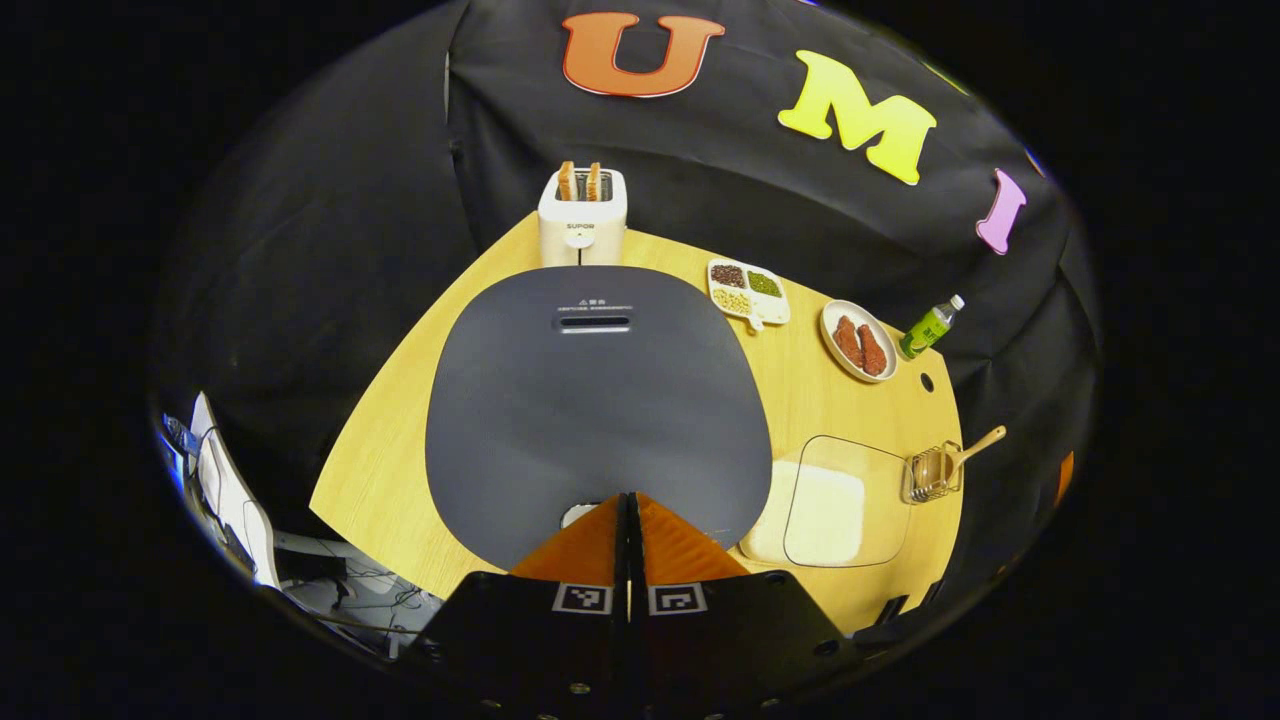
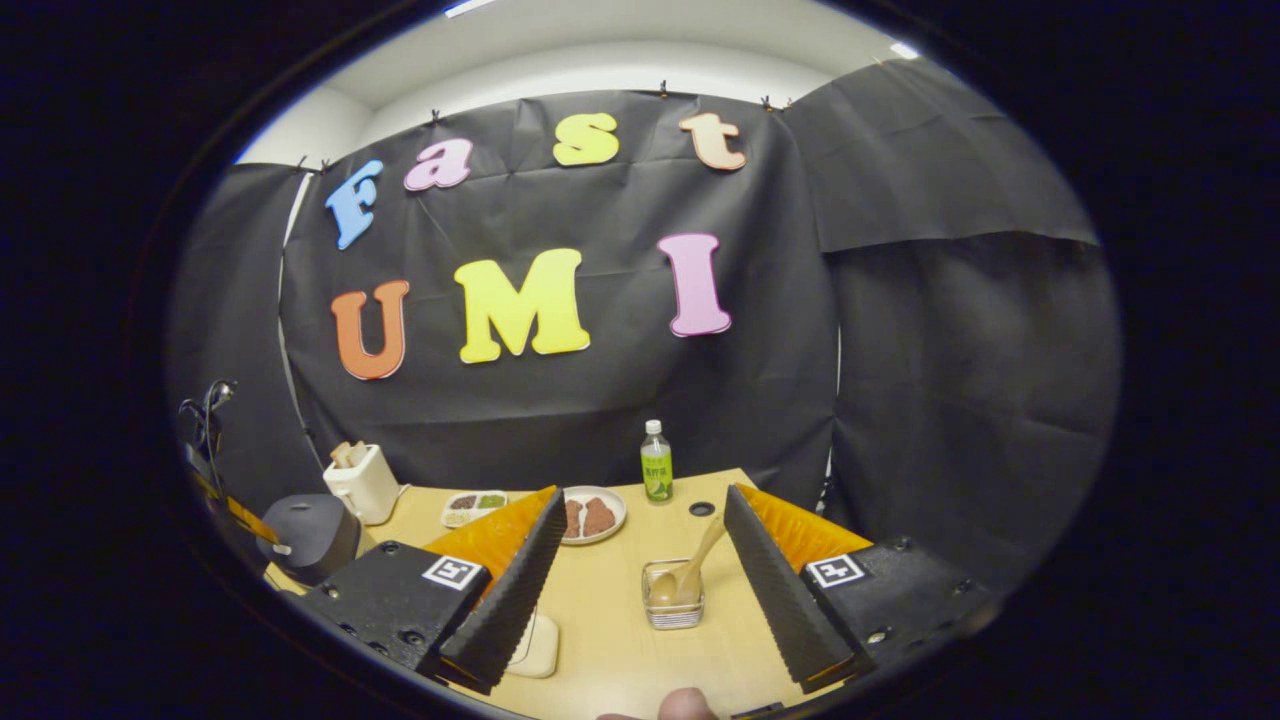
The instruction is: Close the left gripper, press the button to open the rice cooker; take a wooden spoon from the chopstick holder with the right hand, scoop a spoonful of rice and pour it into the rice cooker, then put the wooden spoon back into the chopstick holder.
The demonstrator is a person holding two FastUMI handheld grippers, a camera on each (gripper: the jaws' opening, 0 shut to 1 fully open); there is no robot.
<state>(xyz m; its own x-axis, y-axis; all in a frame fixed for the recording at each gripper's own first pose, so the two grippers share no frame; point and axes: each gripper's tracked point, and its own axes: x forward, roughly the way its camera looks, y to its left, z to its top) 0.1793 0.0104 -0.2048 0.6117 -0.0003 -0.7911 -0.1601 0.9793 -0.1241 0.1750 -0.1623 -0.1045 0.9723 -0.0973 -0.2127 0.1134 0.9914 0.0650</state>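
**Lid still down, about to poke the button**

Our left gripper (image 1: 630, 520) has its jaws pressed together, empty, right over the rice cooker (image 1: 598, 400). Slip off the button and the lid stays shut. Our right gripper (image 2: 640, 560) is wide open, empty. The wooden spoon (image 2: 690, 572) stands in the holder (image 2: 672, 608) right of the cooker, handle leaning up and away.

A staged kitchen booth: black cloth wall (image 2: 900, 300) behind a wooden table (image 1: 390, 470) holding a toaster (image 1: 583, 217).
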